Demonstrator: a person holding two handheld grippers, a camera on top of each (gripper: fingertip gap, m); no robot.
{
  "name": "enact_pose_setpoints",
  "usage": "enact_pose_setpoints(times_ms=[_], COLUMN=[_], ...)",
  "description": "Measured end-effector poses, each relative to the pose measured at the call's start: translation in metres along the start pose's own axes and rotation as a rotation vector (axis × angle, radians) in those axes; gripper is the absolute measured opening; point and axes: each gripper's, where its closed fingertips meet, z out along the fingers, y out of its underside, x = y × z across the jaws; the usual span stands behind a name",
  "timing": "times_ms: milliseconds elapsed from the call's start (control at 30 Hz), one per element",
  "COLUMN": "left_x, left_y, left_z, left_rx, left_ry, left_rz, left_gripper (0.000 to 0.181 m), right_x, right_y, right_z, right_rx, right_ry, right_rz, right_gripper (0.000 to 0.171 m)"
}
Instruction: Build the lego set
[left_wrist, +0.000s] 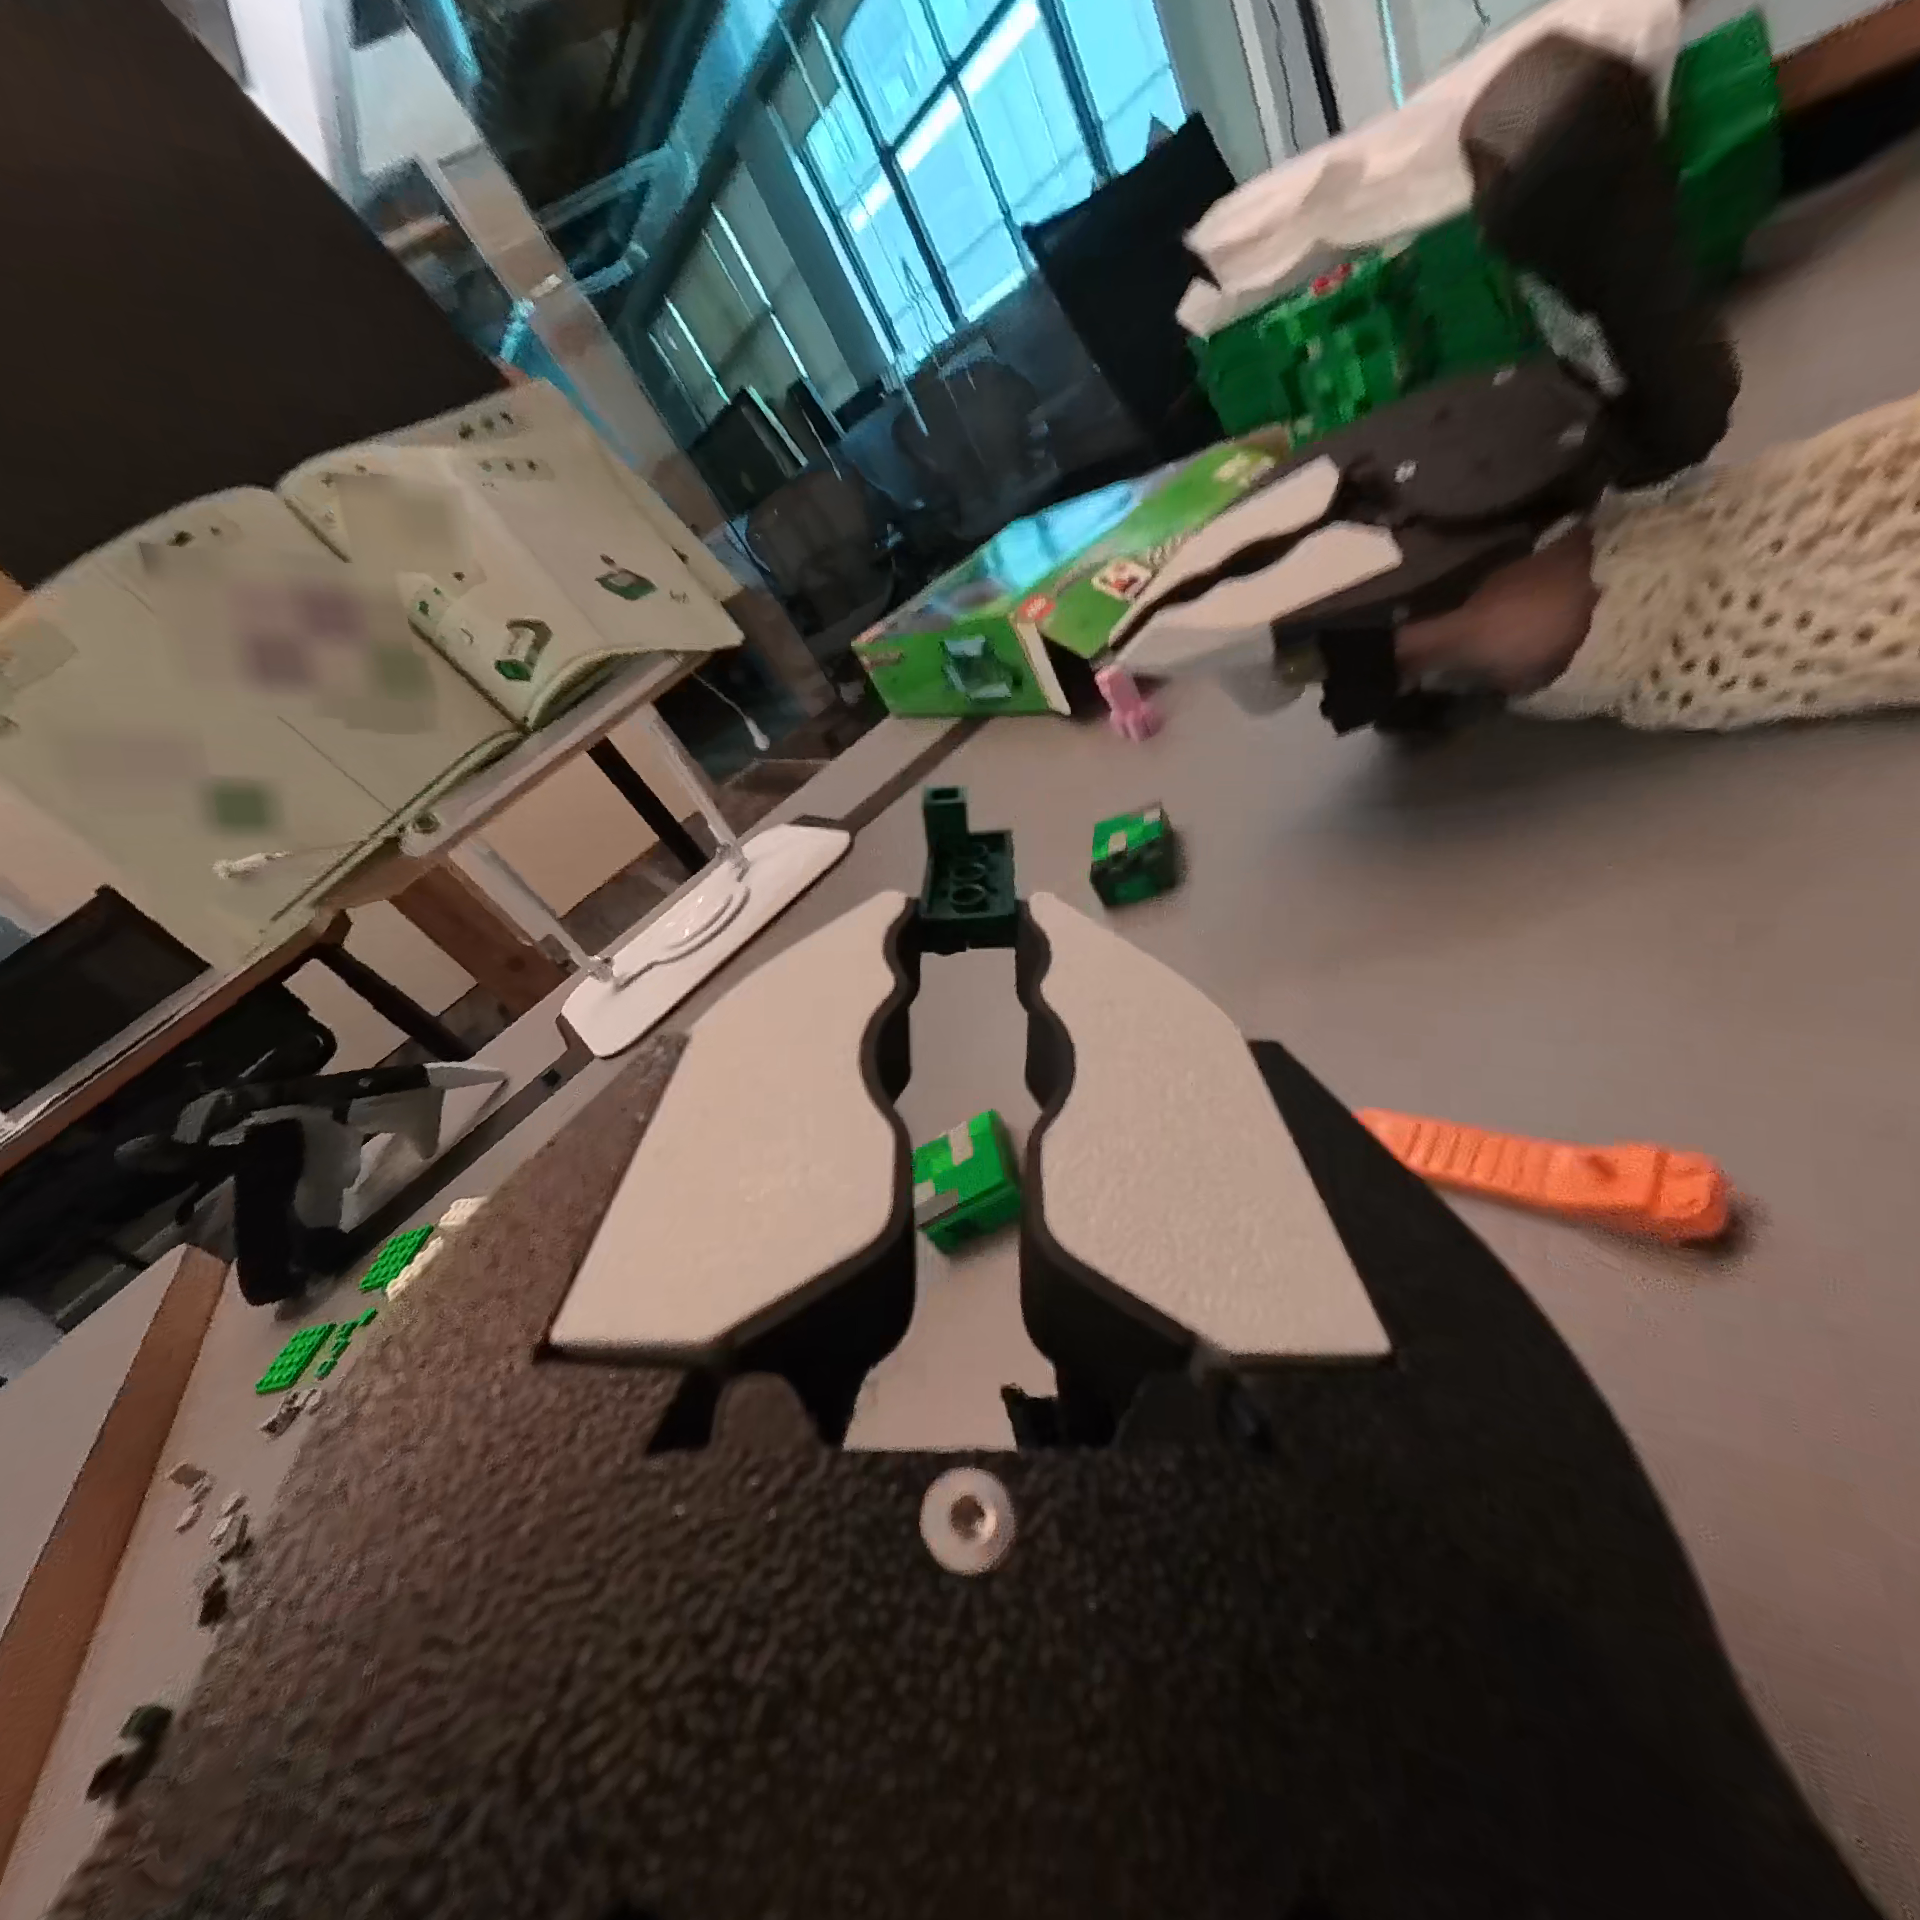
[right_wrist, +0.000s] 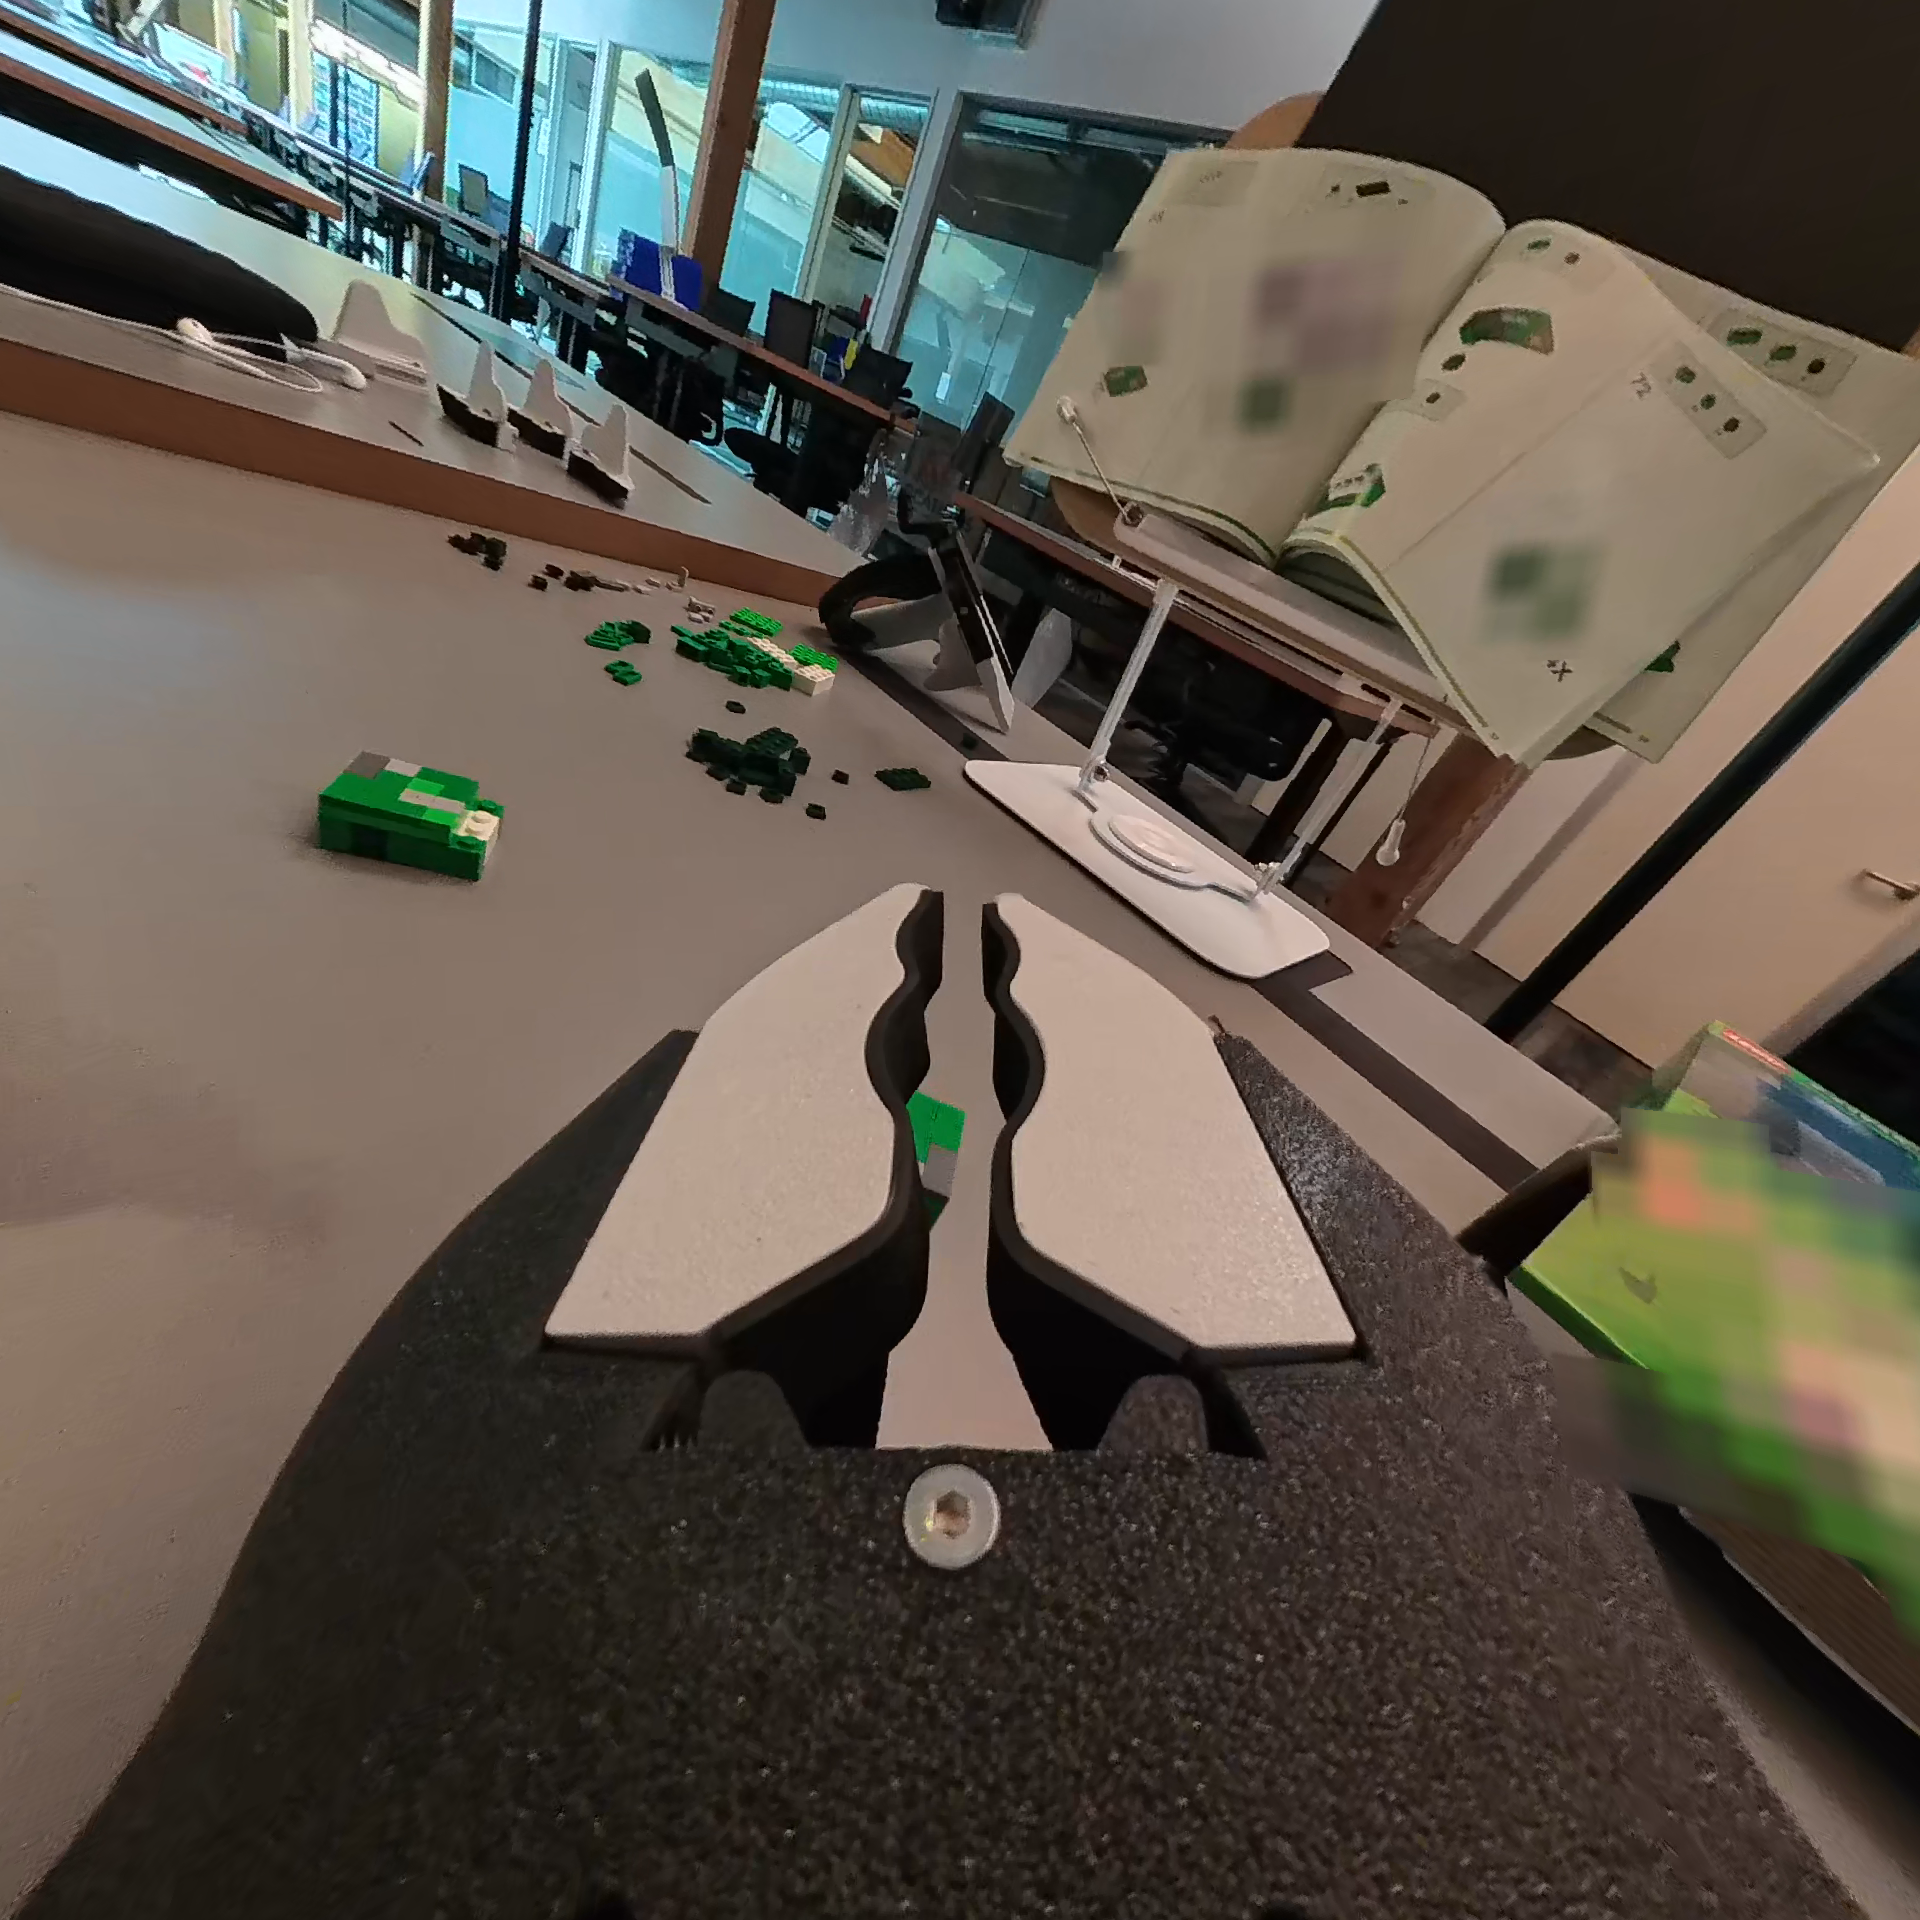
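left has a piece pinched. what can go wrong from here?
1. The left gripper pinches the dark green piece only at its fingertips; it may twist or slip out.
2. A bright green cube sits on the table under that gripper; lowering could knock it.
3. The orange separator lies close alongside and could also get bumped.

The table (left_wrist: 1455, 935) is seen in plain matte grey, and on it, relative to the orange flat tool (left_wrist: 1548, 1174), a bright green cube with grey and white patches (left_wrist: 961, 1179) is seen to the left and a darker green cube (left_wrist: 1135, 854) farther back. A dark green piece (left_wrist: 966, 883) is shown behind the bright cube, while pale grey finger plates are set in speckled black on the left gripper (left_wrist: 966, 935). Far beyond the tool, a green box (left_wrist: 997, 634), a small pink piece (left_wrist: 1127, 707) and a cream open-knit sleeve (left_wrist: 1745, 592) are seen.
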Motion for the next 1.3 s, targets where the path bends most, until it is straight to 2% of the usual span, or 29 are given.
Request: enact_pose_setpoints(times_ms=[200,367,500,600,733,967,1067,1167,1300], left_x=[-0.044,-0.094,-0.131,-0.149,-0.148,-0.157,-0.153,-0.129,-0.085], left_y=[0.035,0.060,0.066,0.075,0.093,0.099,0.102,0.093,0.090], left_z=[0.025,0.057,0.081,0.094,0.096,0.074,0.077,0.080,0.085], left_rx=[-0.051,0.000,0.083,0.120,0.109,0.156,0.144,0.138,0.088], left_ry=[0.017,-0.046,-0.120,-0.177,-0.147,-0.081,-0.029,0.066,0.162], left_rz=[0.085,-0.015,-0.196,-0.178,-0.081,-0.377,-0.418,-0.322,-0.064], left_gripper=[0.017,0.018,0.018,0.018,0.017,0.018,0.018,0.017,0.018], right_x=[-0.006,-0.006,0.008,0.025,0.036,0.043,0.046,0.042,0.008], right_y=[-0.004,-0.004,-0.001,0.002,0.007,0.015,0.016,0.014,-0.004], right_z=[0.003,0.007,0.004,0.001,0.000,0.003,0.004,0.007,0.042], right_rx=[0.010,0.003,-0.001,-0.002,-0.021,-0.092,-0.102,-0.117,-0.125], right_ry=[-0.021,-0.015,0.074,0.145,0.206,0.284,0.307,0.290,-0.004], right_rz=[-0.024,-0.019,-0.002,0.060,0.077,-0.003,-0.003,-0.030,0.065], right_gripper=[0.008,0.008,0.008,0.008,0.008,0.007,0.007,0.007,0.012])
